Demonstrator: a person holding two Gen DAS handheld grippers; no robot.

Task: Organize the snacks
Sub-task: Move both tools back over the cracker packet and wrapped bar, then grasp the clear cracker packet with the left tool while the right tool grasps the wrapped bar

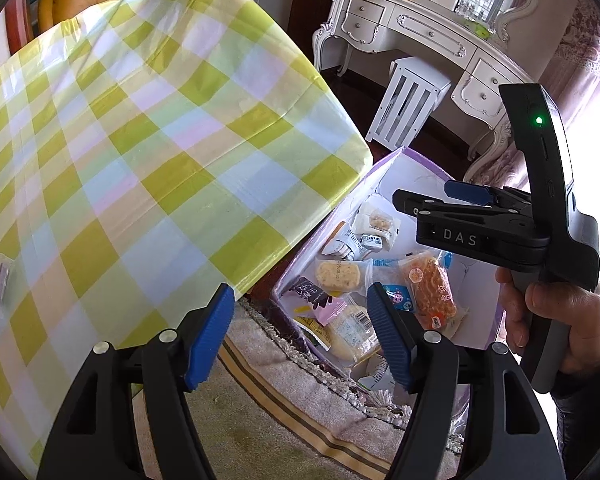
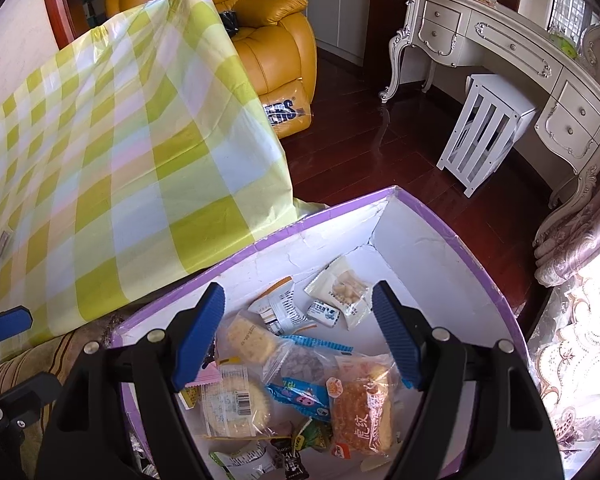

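Note:
A white box with a purple rim (image 2: 440, 208) stands on the floor beside the table and holds several wrapped snacks. Among them are an orange pastry packet (image 2: 360, 412), a round cracker (image 2: 250, 340), a barcoded cake packet (image 2: 232, 400) and a small white nut packet (image 2: 344, 284). My right gripper (image 2: 298, 332) hangs open over the box with nothing between its pads. My left gripper (image 1: 300, 336) is open too and empty, over the box's near edge (image 1: 284, 292) and the rug. In the left wrist view a hand (image 1: 556, 320) holds the right gripper (image 1: 432, 200) above the box.
A table under a green checked cloth (image 1: 140, 140) fills the left, with a small packet (image 1: 2, 280) near its left edge. A fringed rug (image 1: 280, 400) lies under the box. Behind stand a yellow armchair (image 2: 276, 40), a white dressing table (image 2: 520, 52) and a white stool (image 2: 484, 132).

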